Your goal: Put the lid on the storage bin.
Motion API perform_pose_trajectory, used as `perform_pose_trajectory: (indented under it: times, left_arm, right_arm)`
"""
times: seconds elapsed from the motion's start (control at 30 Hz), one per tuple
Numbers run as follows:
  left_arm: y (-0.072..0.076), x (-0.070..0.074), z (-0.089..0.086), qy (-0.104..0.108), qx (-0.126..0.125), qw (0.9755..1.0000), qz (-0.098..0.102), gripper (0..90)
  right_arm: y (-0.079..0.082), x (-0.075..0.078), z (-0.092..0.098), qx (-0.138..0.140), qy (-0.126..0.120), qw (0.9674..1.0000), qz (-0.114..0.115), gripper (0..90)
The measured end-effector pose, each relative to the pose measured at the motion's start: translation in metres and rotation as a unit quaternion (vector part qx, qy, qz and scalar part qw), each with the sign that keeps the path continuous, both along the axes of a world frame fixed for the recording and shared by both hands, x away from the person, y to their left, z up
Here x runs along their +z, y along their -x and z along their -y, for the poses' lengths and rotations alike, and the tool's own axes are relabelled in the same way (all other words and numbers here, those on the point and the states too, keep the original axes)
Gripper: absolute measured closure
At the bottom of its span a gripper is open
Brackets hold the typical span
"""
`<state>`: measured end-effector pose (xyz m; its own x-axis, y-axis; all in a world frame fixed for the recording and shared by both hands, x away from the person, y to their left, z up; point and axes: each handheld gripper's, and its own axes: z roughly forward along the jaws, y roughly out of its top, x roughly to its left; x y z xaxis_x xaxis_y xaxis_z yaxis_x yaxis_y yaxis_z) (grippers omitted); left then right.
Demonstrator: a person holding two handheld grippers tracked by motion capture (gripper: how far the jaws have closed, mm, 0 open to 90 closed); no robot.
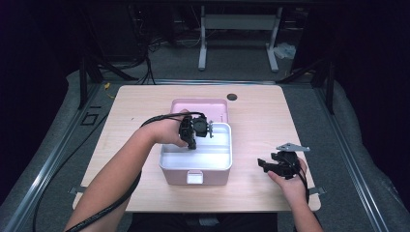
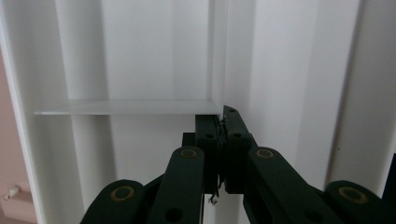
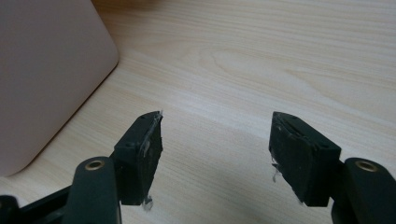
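Box: a pink box (image 1: 196,176) with a white inside stands near the middle of the desk (image 1: 256,111), a little toward the person's edge; a white latch (image 1: 195,177) sits on its near wall.
Lid: the pink lid (image 1: 199,105) is open and lies on the far side of the box, toward the desk's far edge.
Left gripper: the left gripper (image 1: 192,143) reaches down into the box at its far left part, just inside the rim.
Left jaws: in the left gripper view the left gripper's (image 2: 223,122) two jaws stand pressed together, nothing visible between them; their tips are close against the white ribbed inside (image 2: 140,56), just beside a thin white ledge (image 2: 126,108).
Right gripper: the right gripper (image 1: 262,164) rests low over the desk near its right near corner, well apart from the box.
Right jaws: in the right gripper view the right gripper's (image 3: 217,135) jaws stand apart, holding nothing, with bare wood between them; a rounded corner of the box (image 3: 51,70) shows at the left.
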<state>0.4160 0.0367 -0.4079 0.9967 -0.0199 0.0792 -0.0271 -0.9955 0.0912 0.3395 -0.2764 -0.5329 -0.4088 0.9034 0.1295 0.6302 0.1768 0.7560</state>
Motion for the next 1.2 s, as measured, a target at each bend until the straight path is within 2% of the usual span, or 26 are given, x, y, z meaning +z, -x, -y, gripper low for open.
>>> perform_pose_trajectory:
  times: [0.1,0.2,0.3,0.4,0.5,0.77,1.2]
  left_arm:
    - [0.001,0.000,-0.002,0.005,0.001,1.0000,0.002,87.4]
    - [-0.001,-0.007,-0.001,-0.007,0.001,0.9997,-0.025,89.0]
    - [-0.005,-0.012,0.000,-0.006,0.005,0.9993,-0.038,88.8]
    - [-0.004,-0.012,0.001,-0.010,-0.001,0.9994,-0.033,88.6]
    - [-0.004,-0.012,0.001,-0.006,0.003,0.9995,-0.032,88.6]
    - [-0.001,-0.012,0.004,-0.021,0.005,0.9995,-0.024,88.4]
    - [-0.001,-0.012,-0.004,0.009,0.009,0.9997,-0.019,86.3]
  right_arm:
    - [-0.001,0.002,-0.001,-0.003,-0.001,1.0000,0.002,33.6]
    - [-0.002,0.003,-0.002,-0.001,-0.001,1.0000,-0.001,33.6]
    - [-0.003,0.002,-0.004,0.002,0.001,1.0000,-0.003,33.5]
    - [-0.003,0.002,-0.005,0.003,0.003,1.0000,0.000,33.5]
    - [-0.003,0.001,-0.003,0.002,0.002,1.0000,-0.002,33.6]
    - [-0.004,0.002,-0.005,0.004,0.003,1.0000,0.000,33.6]
    - [-0.007,0.004,-0.006,0.003,0.009,0.9999,-0.004,33.4]
